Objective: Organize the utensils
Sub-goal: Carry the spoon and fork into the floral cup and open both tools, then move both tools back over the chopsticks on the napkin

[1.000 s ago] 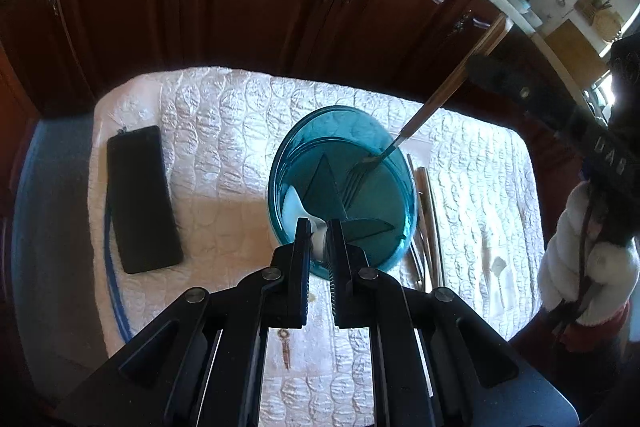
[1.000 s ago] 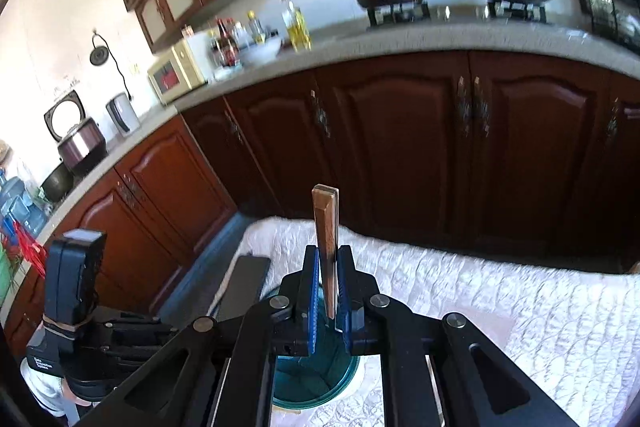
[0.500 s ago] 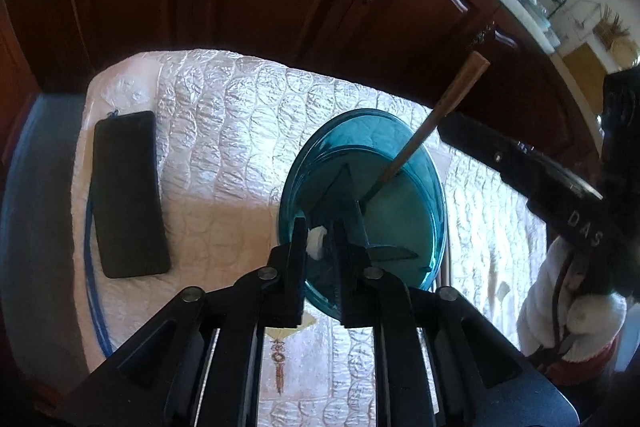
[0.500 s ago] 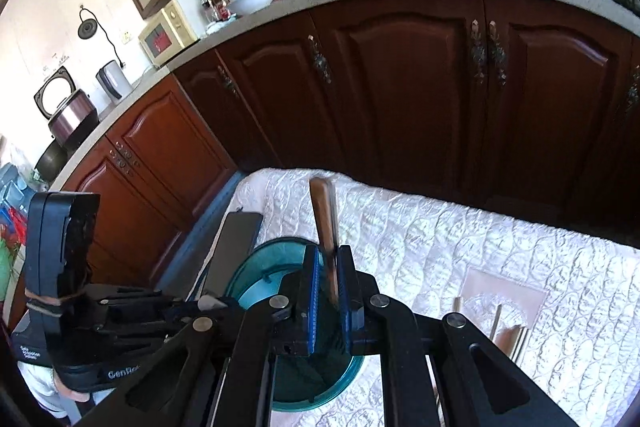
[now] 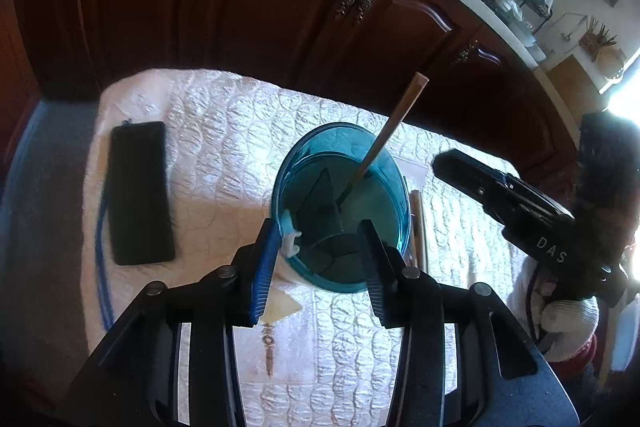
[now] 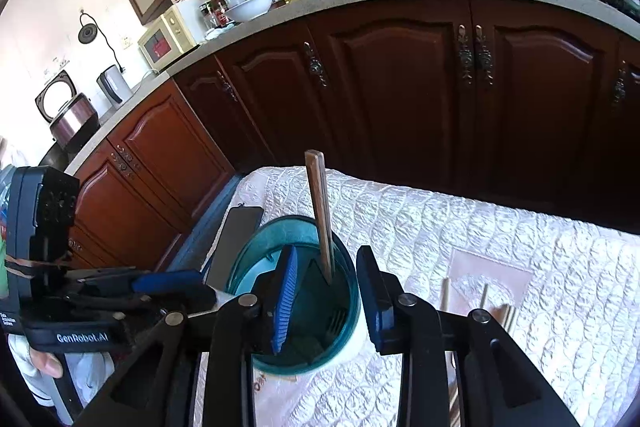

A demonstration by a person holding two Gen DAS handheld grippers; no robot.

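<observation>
A teal utensil holder (image 5: 352, 203) stands on the white quilted cloth; it also shows in the right wrist view (image 6: 304, 307). A wooden-handled fork (image 5: 390, 133) stands tines-down inside it, leaning on the rim, and shows in the right wrist view (image 6: 320, 215) too. My left gripper (image 5: 316, 259) is open, its jaws either side of the holder's near rim. My right gripper (image 6: 326, 295) is open just above the holder, apart from the fork. It also shows at the right of the left wrist view (image 5: 500, 195).
A black phone (image 5: 138, 193) lies on the cloth to the left of the holder. More wooden-handled utensils (image 6: 476, 303) lie on the cloth to the right of it. Dark wooden cabinets (image 6: 400, 99) stand behind the quilted cloth (image 5: 208, 131).
My right gripper lowered the fork into the holder, opened and let it go. My left gripper, shut on the holder's rim before, has opened.
</observation>
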